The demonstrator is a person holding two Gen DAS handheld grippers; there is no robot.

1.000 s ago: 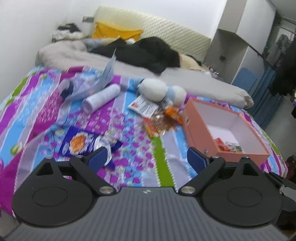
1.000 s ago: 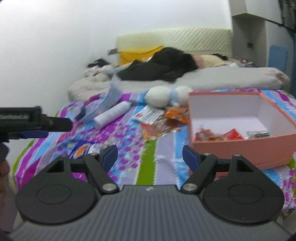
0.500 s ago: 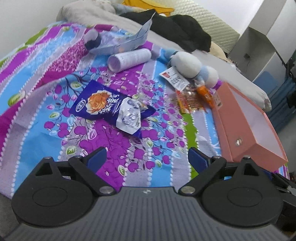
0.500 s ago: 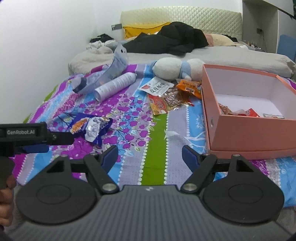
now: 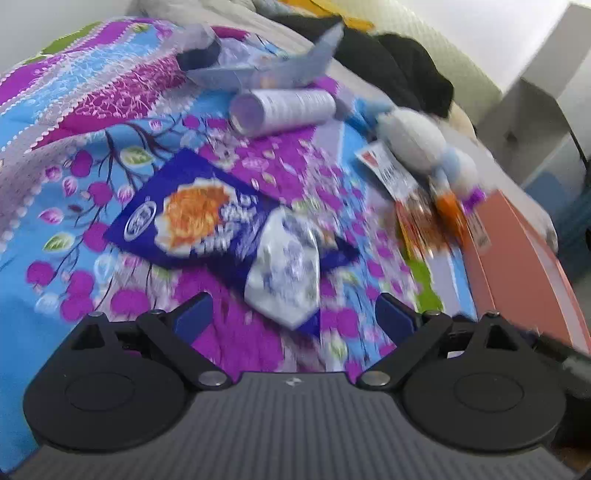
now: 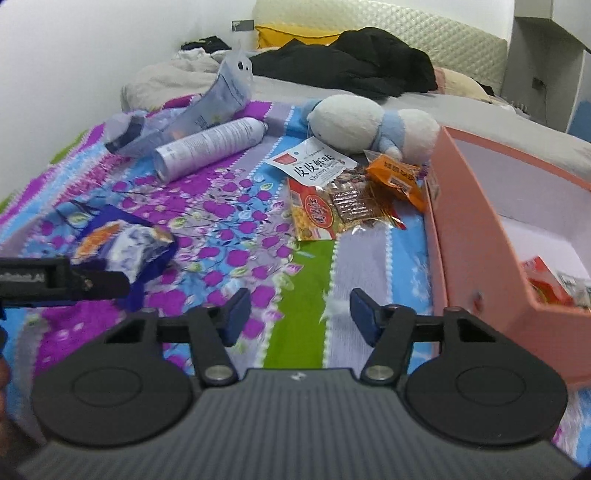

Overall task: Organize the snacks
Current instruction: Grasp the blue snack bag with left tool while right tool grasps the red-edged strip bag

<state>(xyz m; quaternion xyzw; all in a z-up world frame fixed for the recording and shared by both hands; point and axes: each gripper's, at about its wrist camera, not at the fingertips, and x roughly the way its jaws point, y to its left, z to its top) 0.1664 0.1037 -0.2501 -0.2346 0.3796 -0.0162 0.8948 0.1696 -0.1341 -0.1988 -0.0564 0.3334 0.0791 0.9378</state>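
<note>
Chip bag [image 6: 122, 243] left on bedspread [image 6: 303, 295]; snack packets [image 6: 332, 199] centre; box [image 6: 491, 236] right

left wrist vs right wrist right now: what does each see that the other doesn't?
Left wrist only: the blue snack bag face-on, just ahead of the open left gripper.

Right wrist only: the pink box interior with red packets inside, the yellow pillow, and the right gripper, jaws just closing, nothing between them.

Both: white spray can, plush toy, loose snack packets, black clothing.
</note>
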